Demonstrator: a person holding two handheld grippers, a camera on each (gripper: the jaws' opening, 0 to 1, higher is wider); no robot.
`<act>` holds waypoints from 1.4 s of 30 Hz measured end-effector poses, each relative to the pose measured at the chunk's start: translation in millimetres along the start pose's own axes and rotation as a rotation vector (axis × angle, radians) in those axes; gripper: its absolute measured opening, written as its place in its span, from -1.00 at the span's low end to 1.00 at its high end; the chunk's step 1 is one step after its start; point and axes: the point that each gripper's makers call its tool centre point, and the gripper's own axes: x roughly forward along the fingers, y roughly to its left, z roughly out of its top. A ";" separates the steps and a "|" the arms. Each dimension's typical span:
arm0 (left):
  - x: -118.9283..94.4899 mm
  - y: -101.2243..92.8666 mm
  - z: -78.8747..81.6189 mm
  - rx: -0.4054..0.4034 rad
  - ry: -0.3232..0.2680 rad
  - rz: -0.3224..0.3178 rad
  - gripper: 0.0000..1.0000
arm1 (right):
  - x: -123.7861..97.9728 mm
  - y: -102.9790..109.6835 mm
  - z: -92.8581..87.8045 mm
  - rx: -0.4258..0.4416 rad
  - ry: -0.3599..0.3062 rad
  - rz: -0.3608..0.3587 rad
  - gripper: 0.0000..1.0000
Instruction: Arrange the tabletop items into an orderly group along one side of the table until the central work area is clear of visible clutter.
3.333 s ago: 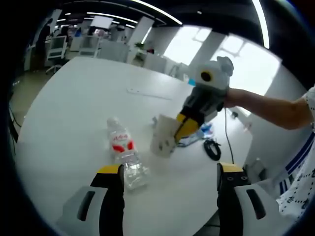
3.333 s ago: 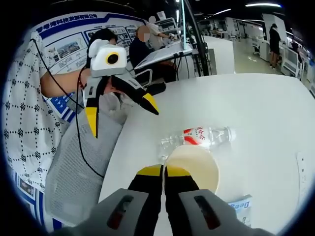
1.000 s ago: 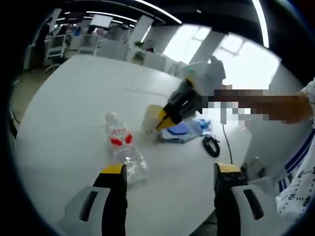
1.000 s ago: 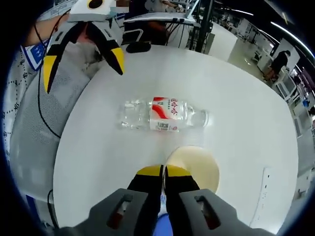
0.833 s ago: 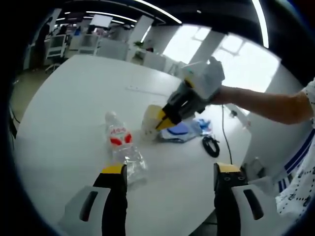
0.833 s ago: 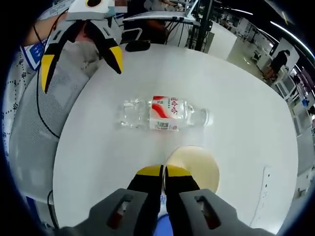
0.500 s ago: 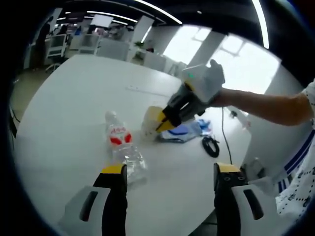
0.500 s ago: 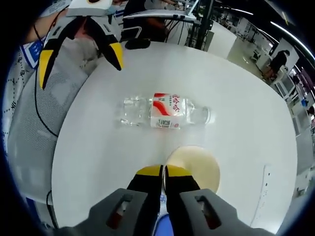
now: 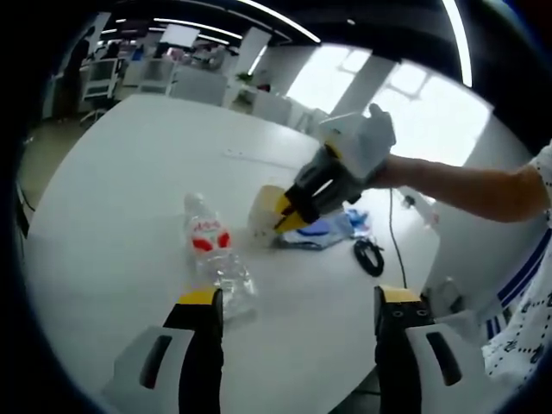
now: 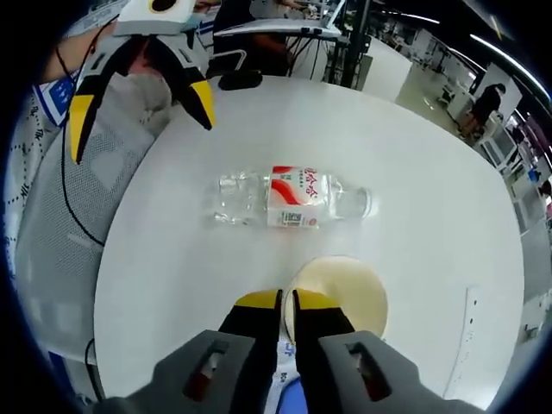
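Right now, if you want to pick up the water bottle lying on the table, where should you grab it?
Probably around the labelled middle of the water bottle. It lies on its side on the white table, so come down from above with the open left gripper, one jaw on each long side. The middle looks firmest; the clear bottom end looks crumpled, and the cap end narrows.

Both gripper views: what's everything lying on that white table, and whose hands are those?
Water bottle: one, clear with red-and-white label, lying on its side mid-table.
Paper cup: one, cream, pinched at its rim by the right gripper.
Blue and white packets: a few, beside the cup.
Black cable: one coil, near the table edge.
Table: one, white, round.
Left gripper: yellow-tipped jaws, apart, above the table near the bottle.
Right gripper: yellow-tipped jaws closed on the cup.
Person's arm: bare forearm, patterned sleeve.
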 end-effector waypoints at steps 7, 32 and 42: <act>0.2 -0.2 0.1 0.001 -0.001 0.000 0.35 | -1.8 -1.1 2.3 -0.006 -0.011 -0.006 -0.83; -1.0 -3.0 5.6 0.023 0.002 -0.005 0.34 | -17.4 -6.6 15.2 0.038 -0.078 -0.030 -0.59; -2.4 -5.2 8.4 0.034 0.002 -0.005 0.34 | -27.7 -6.7 19.3 0.058 -0.107 -0.035 -0.54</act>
